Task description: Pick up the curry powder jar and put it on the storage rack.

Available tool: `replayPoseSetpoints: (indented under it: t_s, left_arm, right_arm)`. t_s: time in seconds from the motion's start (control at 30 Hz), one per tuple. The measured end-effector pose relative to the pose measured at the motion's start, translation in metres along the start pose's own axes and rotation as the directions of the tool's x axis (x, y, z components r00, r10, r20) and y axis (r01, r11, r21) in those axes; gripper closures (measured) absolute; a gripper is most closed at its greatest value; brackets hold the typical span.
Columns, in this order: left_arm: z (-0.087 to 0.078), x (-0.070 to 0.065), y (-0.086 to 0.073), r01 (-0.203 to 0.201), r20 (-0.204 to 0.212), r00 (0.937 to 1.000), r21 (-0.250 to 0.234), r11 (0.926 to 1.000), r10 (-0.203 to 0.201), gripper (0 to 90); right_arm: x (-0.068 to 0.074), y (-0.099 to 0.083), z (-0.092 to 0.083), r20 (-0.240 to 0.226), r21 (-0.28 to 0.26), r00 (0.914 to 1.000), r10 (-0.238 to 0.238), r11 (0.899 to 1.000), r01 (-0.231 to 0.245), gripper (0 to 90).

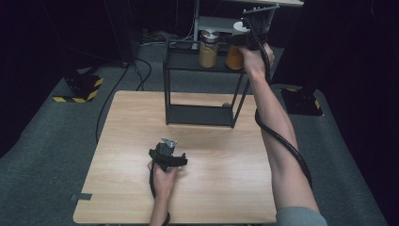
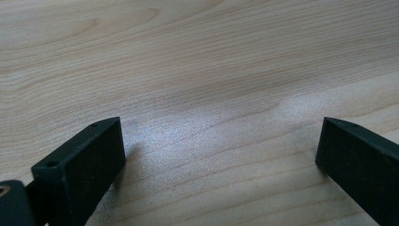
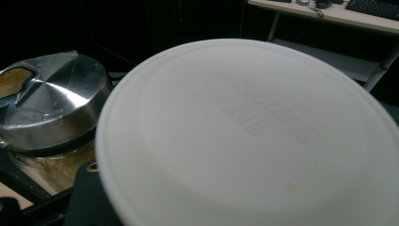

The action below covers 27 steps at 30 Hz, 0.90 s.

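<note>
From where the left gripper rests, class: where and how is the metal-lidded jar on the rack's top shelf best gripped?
Probably grip the metal-lidded jar round its glass body below the lid, coming level from the table side. It stands upright, that side looks open, and the orange jar in the right gripper crowds its right.

The orange-filled jar (image 1: 235,55) is standing upright at the right end of the black shelf rack's (image 1: 188,61) top tier, its see-through body showing an orange filling. A white round lid (image 3: 249,136) is capping it, with faint raised lettering (too blurred to read) running across its top. Just beside it on the same tier, the second jar (image 1: 208,48) is standing upright too, carrying a shiny metal lid (image 3: 51,110) and a brownish filling. The right gripper (image 1: 247,40) is clasping the orange-filled jar near its top.
</note>
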<state>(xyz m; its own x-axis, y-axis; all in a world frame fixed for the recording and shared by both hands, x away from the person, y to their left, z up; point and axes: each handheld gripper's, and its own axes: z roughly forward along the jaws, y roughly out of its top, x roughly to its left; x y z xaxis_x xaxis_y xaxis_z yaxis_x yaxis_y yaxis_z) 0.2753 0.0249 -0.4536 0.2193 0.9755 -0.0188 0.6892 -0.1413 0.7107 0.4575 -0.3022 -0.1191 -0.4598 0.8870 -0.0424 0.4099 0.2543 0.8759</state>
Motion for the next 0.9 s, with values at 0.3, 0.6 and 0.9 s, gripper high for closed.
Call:
replayPoseSetpoints:
  t_s: [0.3,0.6,0.9]
  left_arm:
    - [0.000,0.000,0.000,0.000,-0.002,1.0000,0.002,1.0000,0.000,1.8]
    - [0.000,0.000,0.000,0.000,-0.001,1.0000,0.002,1.0000,0.000,1.8]
    - [0.000,0.000,0.000,0.000,-0.001,1.0000,0.002,1.0000,0.000,1.8]
  right_arm:
    - [-0.008,0.000,0.001,-0.027,0.002,0.9995,0.015,1.000,-0.015,35.2]
    - [-0.015,0.002,0.002,-0.066,0.012,0.9977,0.019,1.000,-0.018,28.4]
    - [-0.012,-0.007,-0.009,-0.038,-0.025,0.9992,-0.013,1.000,0.012,11.6]
